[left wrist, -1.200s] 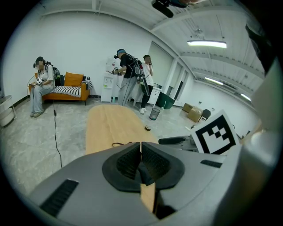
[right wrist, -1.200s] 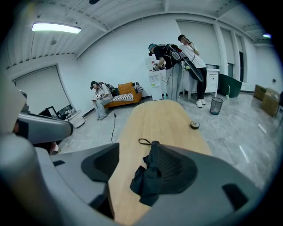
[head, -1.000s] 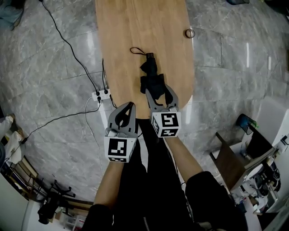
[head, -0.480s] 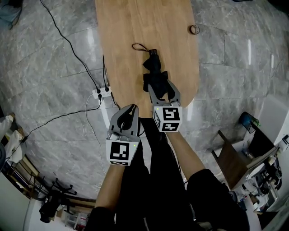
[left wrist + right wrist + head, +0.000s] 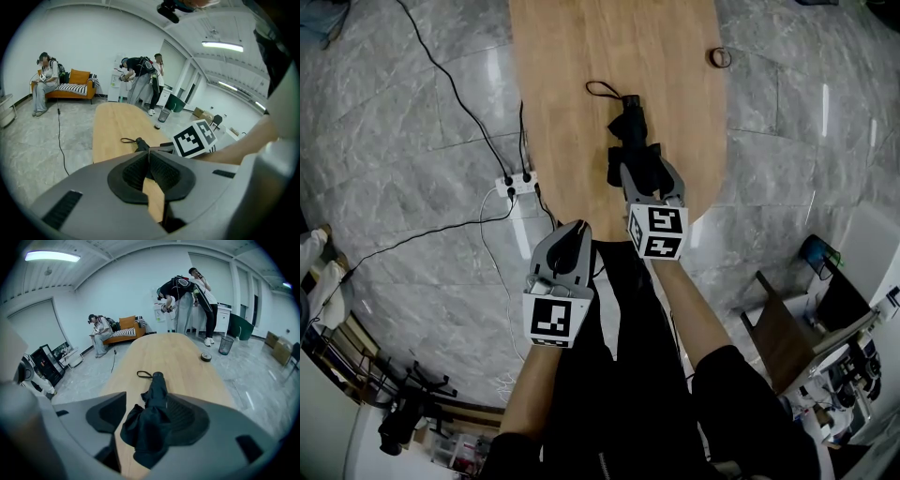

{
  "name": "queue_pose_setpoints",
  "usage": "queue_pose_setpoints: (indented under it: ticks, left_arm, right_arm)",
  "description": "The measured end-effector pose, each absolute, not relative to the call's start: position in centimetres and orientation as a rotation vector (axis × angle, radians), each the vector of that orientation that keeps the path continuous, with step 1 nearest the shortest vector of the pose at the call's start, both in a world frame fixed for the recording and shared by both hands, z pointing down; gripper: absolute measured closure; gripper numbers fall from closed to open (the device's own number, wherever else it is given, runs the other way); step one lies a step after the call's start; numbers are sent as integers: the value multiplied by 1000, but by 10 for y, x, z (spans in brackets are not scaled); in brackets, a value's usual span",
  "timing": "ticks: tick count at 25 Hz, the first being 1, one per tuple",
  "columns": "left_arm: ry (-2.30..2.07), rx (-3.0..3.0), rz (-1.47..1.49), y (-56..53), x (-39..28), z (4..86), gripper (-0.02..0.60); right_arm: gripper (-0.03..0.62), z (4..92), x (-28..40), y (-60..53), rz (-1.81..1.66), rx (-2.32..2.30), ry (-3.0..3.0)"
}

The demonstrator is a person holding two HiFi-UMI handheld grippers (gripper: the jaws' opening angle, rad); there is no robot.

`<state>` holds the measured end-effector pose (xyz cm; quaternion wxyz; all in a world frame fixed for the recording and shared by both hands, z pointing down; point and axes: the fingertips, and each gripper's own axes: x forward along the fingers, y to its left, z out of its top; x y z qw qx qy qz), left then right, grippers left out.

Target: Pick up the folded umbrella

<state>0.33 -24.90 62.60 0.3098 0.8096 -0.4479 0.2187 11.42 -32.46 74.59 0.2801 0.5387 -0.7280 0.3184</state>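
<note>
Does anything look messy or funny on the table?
Yes, the folded umbrella looks messy. Its black cloth is loose and bunched at the end nearest the person, not wrapped tight. Its strap loop trails across the wooden table. Nothing looks spilled or broken.

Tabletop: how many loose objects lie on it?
2. The folded umbrella lies between the right gripper's open jaws at the near end; a dark roll sits by the far right edge. Nothing appears hidden.

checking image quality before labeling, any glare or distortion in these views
Head view: bright glare streaks on the floor, umbrella sharp. Left gripper view: heavy fisheye, black corners, ceiling light blown out. Right gripper view: same fisheye; black umbrella shows little detail.
</note>
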Motion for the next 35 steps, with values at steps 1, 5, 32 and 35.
queue_pose_setpoints:
  ticks: [1,5,32,35]
  left_arm:
    - [-1185,2136,582,-247,2,628,563]
    - [-1189,2120,589,-243,-2,634,563]
    - [-1212,2035,594,-230,-34,657,563]
    - [-1214,2026,593,-229,-36,659,564]
  right_arm:
    - [335,750,115,-324,863,1443,-1941]
    - [335,763,119,-326,885,1432,-1901]
    - [298,842,118,-332,944,1279,-1696]
    - [298,848,119,-332,940,1265,-1680]
